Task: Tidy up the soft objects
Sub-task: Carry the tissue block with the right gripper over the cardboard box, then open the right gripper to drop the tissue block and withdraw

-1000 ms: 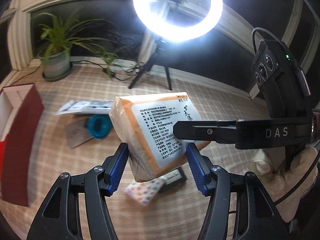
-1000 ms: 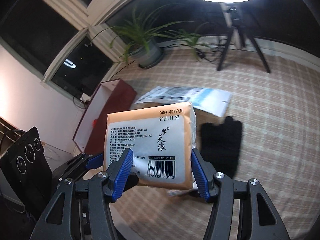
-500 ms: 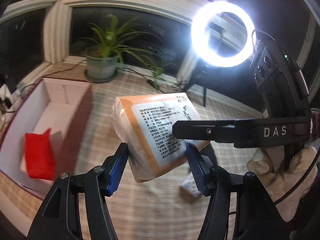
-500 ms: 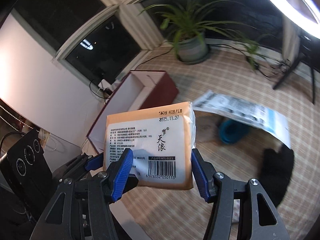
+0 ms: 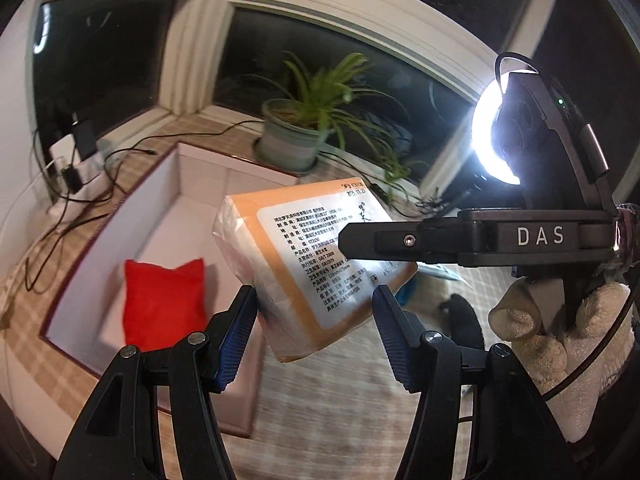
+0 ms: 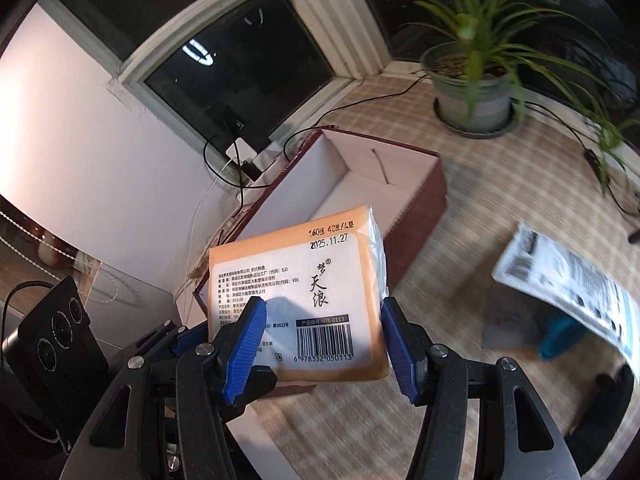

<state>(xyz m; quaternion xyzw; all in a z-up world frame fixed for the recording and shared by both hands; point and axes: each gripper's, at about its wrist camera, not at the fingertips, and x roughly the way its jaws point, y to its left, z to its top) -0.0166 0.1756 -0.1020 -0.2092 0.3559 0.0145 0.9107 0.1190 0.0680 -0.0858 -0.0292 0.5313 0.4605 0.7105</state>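
A red pouch (image 5: 164, 304) inside the box (image 5: 132, 216), left of the left fingers, is shown only by the left wrist view. The tissue pack (image 6: 304, 300) is clamped between the right gripper (image 6: 324, 340) pads and also pinched by the left gripper (image 5: 316, 336), both held level above the box.

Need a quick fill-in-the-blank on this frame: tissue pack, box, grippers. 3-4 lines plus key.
1. Both the left gripper and the right gripper are shut on the ____ pack.
2. The cushion lying in the box is ____.
3. The date printed on the pack reads 2025.11.____.
4. The pot beyond the box holds a green ____.

Missing words: tissue; red; 27; plant
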